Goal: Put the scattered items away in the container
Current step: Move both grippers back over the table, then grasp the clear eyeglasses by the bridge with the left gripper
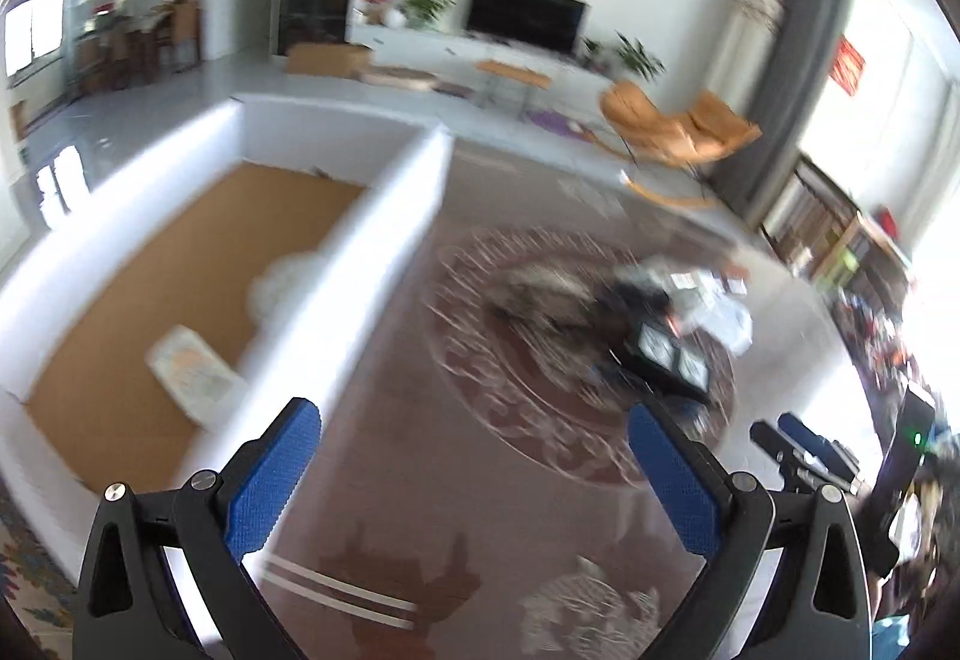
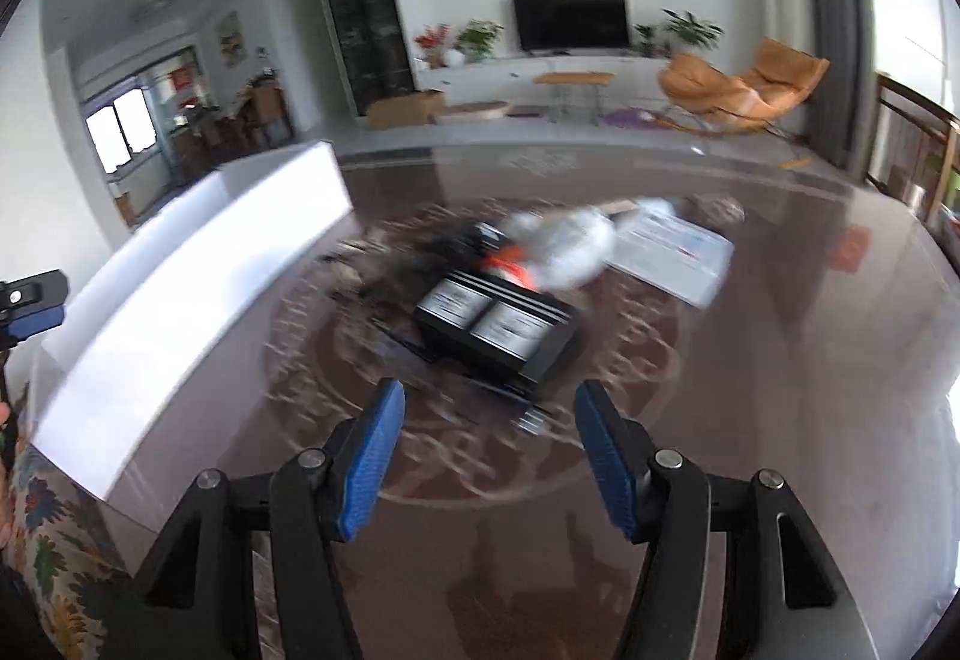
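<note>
Still heaped on the glossy dark table (image 2: 780, 420), the scattered items sit just beside the white container's (image 1: 384, 234) side wall: a black box (image 2: 498, 330) nearest, a crumpled clear bag (image 2: 564, 246) touching its far end, and a flat white packet (image 2: 672, 252) beyond. Inside the container, a pale packet (image 1: 192, 372) and a blurred white wad (image 1: 282, 282) lie on the brown floor. The left gripper (image 1: 474, 456) hangs beside that wall, spread wide and empty, probably freed by a drop. The right gripper (image 2: 489, 420) faces the black box, partly open, holding nothing, likely sized for it.
</note>
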